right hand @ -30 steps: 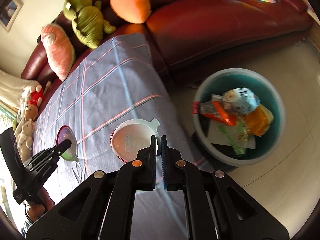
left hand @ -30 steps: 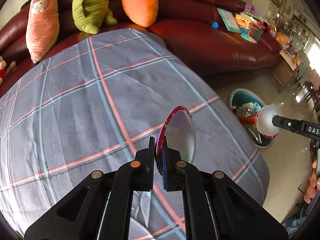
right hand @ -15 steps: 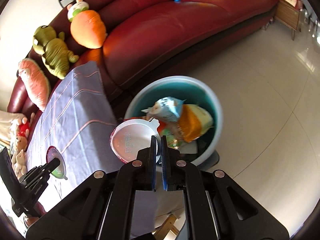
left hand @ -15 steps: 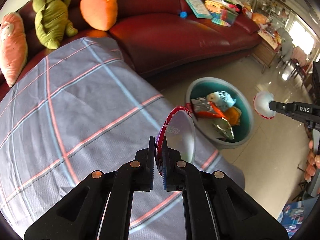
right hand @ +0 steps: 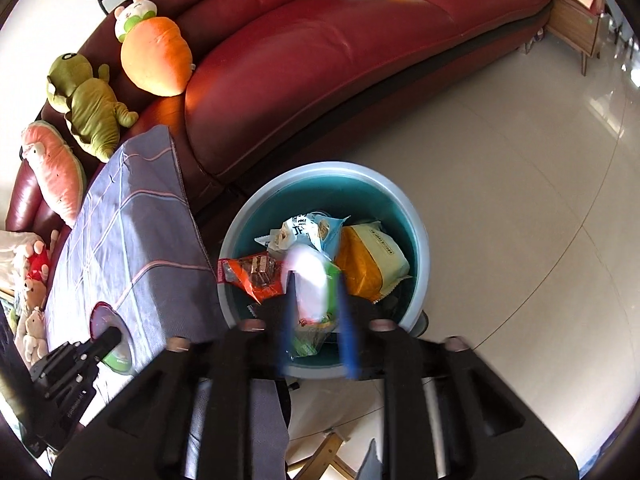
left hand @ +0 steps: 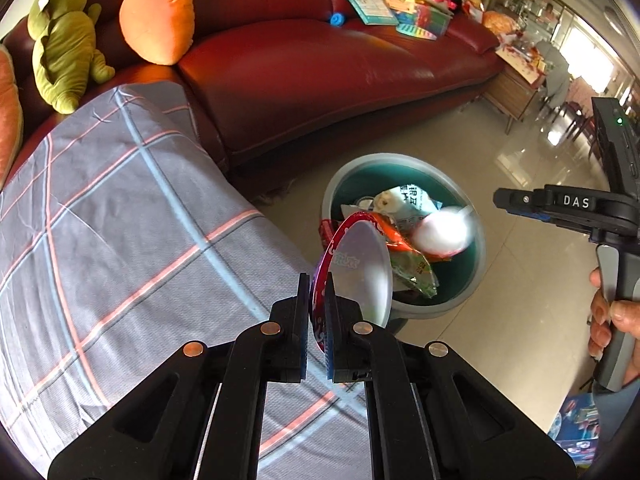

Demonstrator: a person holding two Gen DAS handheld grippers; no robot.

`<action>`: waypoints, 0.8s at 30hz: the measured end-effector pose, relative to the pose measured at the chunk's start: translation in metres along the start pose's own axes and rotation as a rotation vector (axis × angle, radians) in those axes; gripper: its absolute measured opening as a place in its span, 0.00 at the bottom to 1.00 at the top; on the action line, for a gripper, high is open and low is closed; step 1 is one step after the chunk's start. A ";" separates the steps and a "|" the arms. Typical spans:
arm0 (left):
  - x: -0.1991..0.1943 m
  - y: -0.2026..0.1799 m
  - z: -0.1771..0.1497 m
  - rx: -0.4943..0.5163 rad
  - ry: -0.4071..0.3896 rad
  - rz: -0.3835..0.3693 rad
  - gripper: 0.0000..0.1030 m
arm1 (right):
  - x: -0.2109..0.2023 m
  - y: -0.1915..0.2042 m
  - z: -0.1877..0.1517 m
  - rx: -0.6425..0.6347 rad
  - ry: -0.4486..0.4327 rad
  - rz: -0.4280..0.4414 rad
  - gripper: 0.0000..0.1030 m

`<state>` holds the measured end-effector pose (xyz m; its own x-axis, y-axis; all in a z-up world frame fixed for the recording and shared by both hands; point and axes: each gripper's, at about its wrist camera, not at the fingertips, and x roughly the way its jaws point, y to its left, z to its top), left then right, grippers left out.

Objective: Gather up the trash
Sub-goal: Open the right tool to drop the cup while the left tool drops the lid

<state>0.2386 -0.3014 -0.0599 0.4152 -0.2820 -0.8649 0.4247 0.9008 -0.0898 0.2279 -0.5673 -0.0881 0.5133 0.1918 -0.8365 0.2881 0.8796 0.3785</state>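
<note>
Trash cup [right hand: 306,276] drops blurred into the bin [right hand: 416,224] beneath our right gripper [right hand: 316,328], its jaws spread wide. Our left gripper [left hand: 318,312] pinches the foil lid [left hand: 360,268] beside the bin; next we carry it over the rim.

Glossy red leather sofa [left hand: 320,64]; matt woven checked cloth [left hand: 120,216] over the table; polished glossy tile floor [right hand: 500,184]; smooth plastic bin [right hand: 416,216] holding shiny crinkled foil and plastic wrappers [right hand: 372,260]; foil-faced lid [left hand: 360,272] between matt black plastic fingers [left hand: 298,320]; plush toys [left hand: 156,20].
</note>
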 end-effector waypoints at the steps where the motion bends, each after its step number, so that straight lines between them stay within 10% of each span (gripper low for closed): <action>1: 0.002 -0.002 0.000 0.004 0.006 -0.002 0.06 | 0.000 0.000 0.000 -0.002 -0.002 0.000 0.42; 10: 0.020 -0.022 0.007 0.026 0.027 -0.033 0.06 | -0.012 -0.011 -0.005 -0.010 -0.016 -0.038 0.72; 24: 0.061 -0.067 0.034 0.065 0.049 -0.127 0.06 | -0.027 -0.034 -0.006 -0.001 -0.006 -0.124 0.76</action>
<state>0.2626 -0.3900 -0.0900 0.3156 -0.3741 -0.8720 0.5230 0.8354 -0.1692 0.1998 -0.5996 -0.0808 0.4787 0.0786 -0.8745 0.3486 0.8971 0.2714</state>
